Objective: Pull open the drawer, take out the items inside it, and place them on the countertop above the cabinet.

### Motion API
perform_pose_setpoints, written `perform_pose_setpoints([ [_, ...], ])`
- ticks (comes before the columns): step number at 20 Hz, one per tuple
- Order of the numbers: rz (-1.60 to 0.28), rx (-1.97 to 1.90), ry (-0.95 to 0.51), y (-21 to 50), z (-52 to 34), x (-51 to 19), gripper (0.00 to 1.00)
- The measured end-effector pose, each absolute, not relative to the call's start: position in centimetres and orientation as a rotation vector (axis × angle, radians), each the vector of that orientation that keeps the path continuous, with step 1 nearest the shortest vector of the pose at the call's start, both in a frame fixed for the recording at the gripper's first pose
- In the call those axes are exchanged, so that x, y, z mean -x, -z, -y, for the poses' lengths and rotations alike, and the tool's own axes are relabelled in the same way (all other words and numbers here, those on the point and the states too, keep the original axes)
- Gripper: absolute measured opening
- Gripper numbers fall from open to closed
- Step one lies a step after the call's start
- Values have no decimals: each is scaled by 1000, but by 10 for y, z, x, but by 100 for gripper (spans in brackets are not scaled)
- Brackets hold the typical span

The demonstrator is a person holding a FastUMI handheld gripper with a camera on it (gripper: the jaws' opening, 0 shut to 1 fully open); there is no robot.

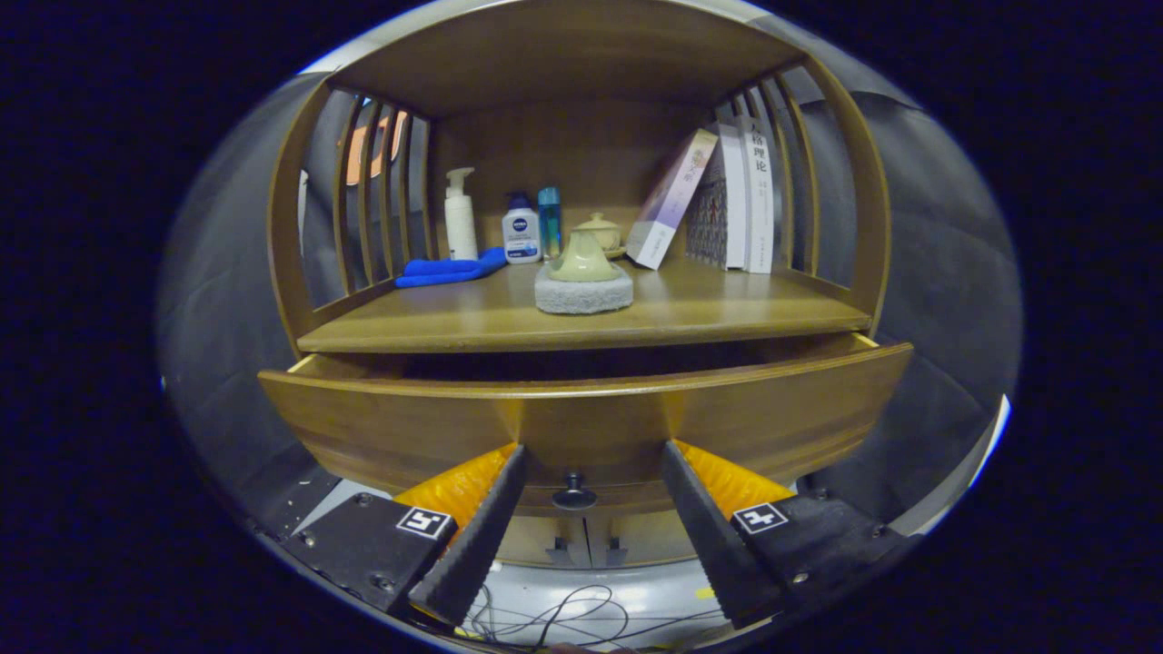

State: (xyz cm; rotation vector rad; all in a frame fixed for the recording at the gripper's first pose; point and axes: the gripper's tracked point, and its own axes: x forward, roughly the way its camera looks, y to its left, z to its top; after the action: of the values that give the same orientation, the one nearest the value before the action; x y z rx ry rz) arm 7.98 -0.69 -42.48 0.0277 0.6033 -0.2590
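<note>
Gripper view: open claw (591,495) straddles the knob (574,495) of the pulled-out drawer (382,422).

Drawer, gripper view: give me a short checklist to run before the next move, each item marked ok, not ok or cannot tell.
1. Drawer pulled out from under the countertop: ok, a gap shows behind its front.
2. Gripper open: ok, fingers spread, touching nothing.
3. Knob free: ok, it sits between the fingers, unclamped.
4. Items inside the drawer visible: cannot tell, the inside is dark.
5. Bare spot on the countertop: ok, in front of the teapot on its sponge.
</note>
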Motion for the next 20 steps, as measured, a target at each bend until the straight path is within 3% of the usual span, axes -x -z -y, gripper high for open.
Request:
perform_pose_setpoints([
  [11,-611,-15,266,428,7,-111,97],
  [20,-460,-74,136,317,-11,-57,98],
])
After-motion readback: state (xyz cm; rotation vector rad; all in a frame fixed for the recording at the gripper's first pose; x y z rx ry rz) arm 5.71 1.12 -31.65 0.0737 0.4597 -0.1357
